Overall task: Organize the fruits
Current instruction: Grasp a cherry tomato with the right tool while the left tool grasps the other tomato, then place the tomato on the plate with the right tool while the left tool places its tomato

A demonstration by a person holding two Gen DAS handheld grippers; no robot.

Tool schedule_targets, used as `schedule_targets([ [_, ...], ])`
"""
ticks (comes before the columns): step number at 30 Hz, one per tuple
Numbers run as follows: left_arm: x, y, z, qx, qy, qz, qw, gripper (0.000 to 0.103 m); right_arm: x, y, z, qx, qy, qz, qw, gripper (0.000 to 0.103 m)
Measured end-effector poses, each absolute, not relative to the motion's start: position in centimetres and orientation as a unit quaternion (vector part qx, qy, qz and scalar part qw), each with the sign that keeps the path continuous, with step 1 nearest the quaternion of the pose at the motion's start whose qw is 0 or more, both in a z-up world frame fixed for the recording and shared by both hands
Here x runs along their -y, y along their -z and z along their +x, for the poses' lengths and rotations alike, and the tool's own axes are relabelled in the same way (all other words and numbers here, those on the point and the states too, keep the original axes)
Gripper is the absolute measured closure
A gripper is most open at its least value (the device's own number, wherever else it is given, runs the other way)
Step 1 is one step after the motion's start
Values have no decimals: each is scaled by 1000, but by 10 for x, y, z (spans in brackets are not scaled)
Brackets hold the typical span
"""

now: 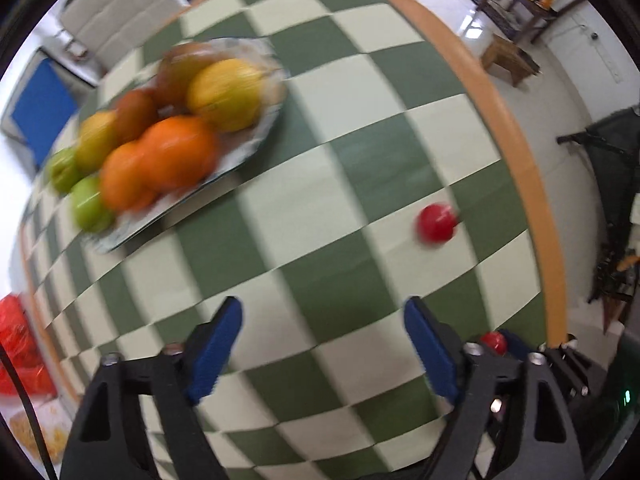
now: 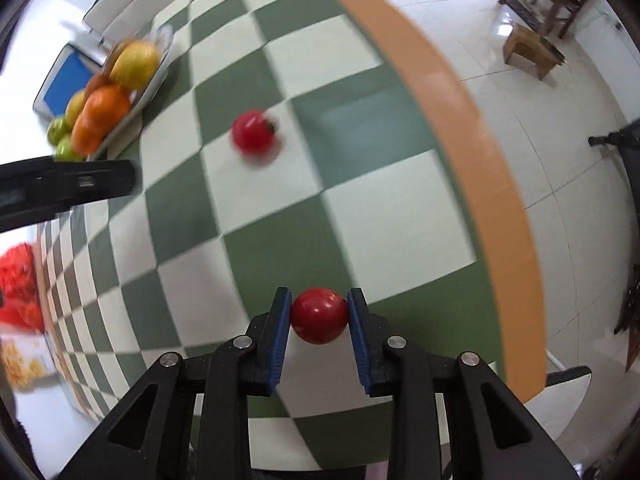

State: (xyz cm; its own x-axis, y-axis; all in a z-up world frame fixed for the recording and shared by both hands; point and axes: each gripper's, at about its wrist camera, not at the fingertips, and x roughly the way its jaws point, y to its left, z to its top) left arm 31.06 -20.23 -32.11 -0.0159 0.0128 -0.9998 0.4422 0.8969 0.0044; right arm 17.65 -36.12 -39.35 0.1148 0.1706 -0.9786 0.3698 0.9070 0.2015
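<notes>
— Closest to us, between the blue pads of the right gripper (image 2: 319, 316), we have a small red fruit (image 2: 319, 315) pinched from both sides, the fingers (image 2: 280, 334) drawn in snug against it. It hangs above the checkered surface (image 2: 380, 216), near the orange rim.

— On our other side, the left gripper (image 1: 323, 334) holds nothing; its fingers (image 1: 216, 350) stand wide apart over the green and cream squares. Just past its right finger we glimpse the held red fruit again.

— Farther out, a second red fruit (image 2: 255, 133) lies alone on a cream square, well apart from everything else. It is blurred, though we make out a dark stem end on its right side.

— From the left wrist view we see it toward the rim, off to the right.

— Beyond that, on the far left, sits the plate (image 1: 240, 152) piled with fruit: two oranges (image 1: 178, 152) in front, green apples (image 1: 86, 204) at the near end, a yellow fruit (image 1: 228, 92) at the far end, and brownish ones behind.

— We cannot tell what those brown ones are; the motion smears them.

— Past the surface, a pale chair (image 1: 116, 12) stands at the far edge, and a wooden stool (image 2: 534, 50) rests on the tiled floor.
</notes>
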Motion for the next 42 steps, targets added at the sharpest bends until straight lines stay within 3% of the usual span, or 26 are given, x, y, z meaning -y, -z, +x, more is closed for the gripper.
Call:
schedule_targets([
  [3, 230, 339, 322, -707, 179, 155, 666, 45, 379, 397, 175, -658, 89, 210, 718, 72],
  [11, 273, 365, 331, -718, 216, 145, 645, 51, 405, 405, 177, -654, 121, 221, 713, 72],
  [15, 289, 368, 331, -723, 240, 148, 631, 77, 408, 399, 185, -657, 121, 212, 713, 72],
  [25, 239, 340, 338, -717, 234, 110, 647, 77, 401, 359, 217, -638, 97, 224, 730, 72],
  [34, 80, 285, 376, -714, 153, -60, 680, 77, 353, 323, 301, -611, -11, 255, 749, 72],
  [42, -20, 296, 406, -701, 56, -203, 681, 77, 304, 341, 390, -610, -85, 307, 726, 72],
])
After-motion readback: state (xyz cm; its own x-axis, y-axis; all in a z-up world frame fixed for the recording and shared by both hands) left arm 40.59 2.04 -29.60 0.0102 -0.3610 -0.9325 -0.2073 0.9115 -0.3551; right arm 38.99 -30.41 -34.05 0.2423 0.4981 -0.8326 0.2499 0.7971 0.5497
